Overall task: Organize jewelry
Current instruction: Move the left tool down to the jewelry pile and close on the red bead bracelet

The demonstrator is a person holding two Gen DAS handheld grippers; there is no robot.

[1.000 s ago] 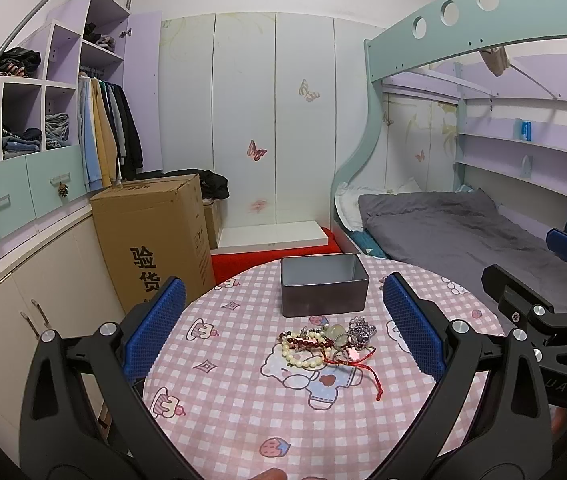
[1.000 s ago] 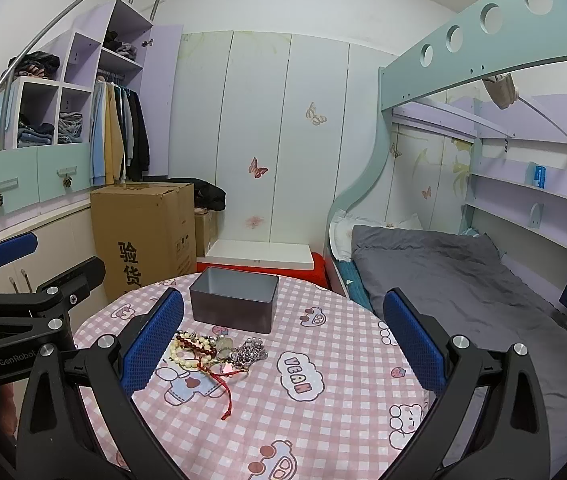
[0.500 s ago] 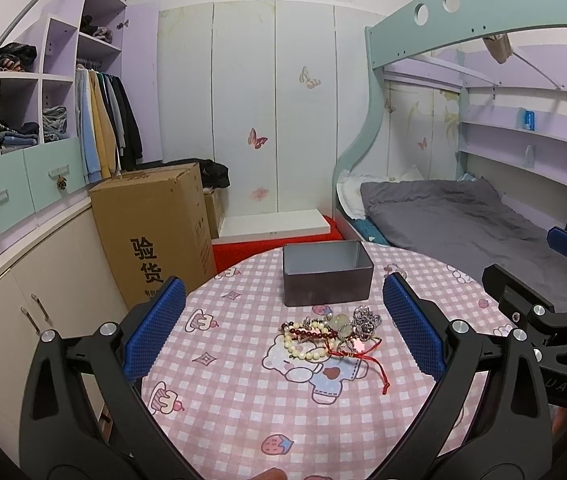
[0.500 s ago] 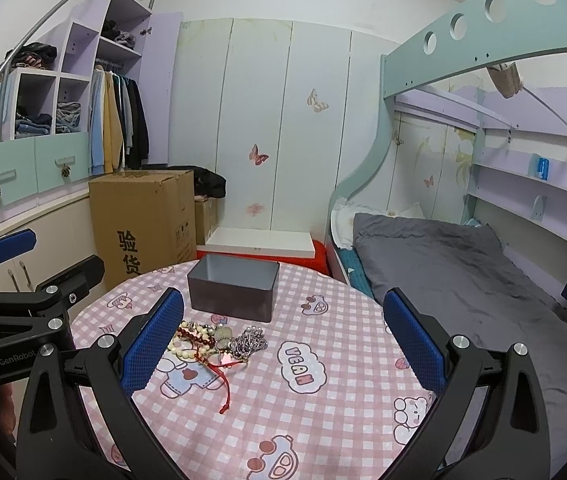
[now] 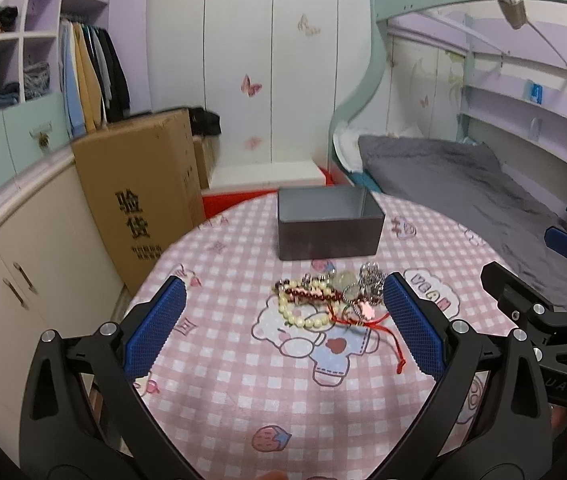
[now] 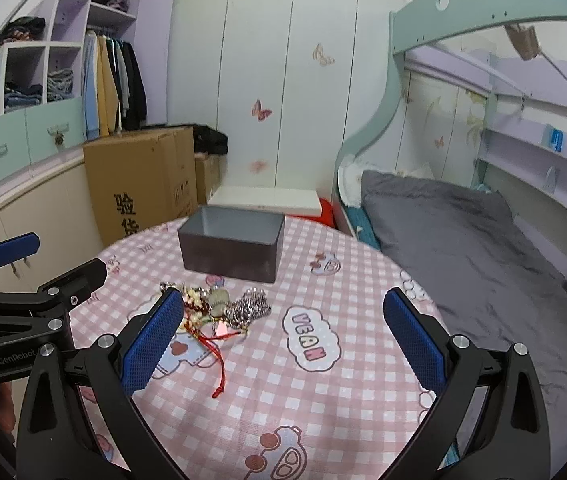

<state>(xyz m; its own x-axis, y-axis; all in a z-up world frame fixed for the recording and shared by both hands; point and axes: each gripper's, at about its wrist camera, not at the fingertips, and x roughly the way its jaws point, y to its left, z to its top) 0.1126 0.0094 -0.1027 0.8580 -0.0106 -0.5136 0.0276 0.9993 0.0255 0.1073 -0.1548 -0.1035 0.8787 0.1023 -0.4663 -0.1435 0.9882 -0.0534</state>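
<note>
A tangled pile of jewelry [image 5: 329, 300] lies on the round table: a cream bead bracelet, dark red beads, silver chains and a red cord. It also shows in the right wrist view [image 6: 223, 308]. An open dark grey box [image 5: 327, 222] stands just behind the pile, also in the right wrist view [image 6: 233, 242]. My left gripper [image 5: 281, 326] is open and empty, hovering above and just in front of the pile. My right gripper [image 6: 283, 336] is open and empty, to the right of the pile.
The table wears a pink checked cloth [image 5: 243, 380] with cartoon prints. A cardboard box [image 5: 139, 184] stands on the floor to the left by cupboards. A bunk bed with a grey mattress [image 6: 463, 248] is on the right.
Both grippers have moved forward and lower toward the table, so the jewelry pile and the box appear closer. Both stay open.
</note>
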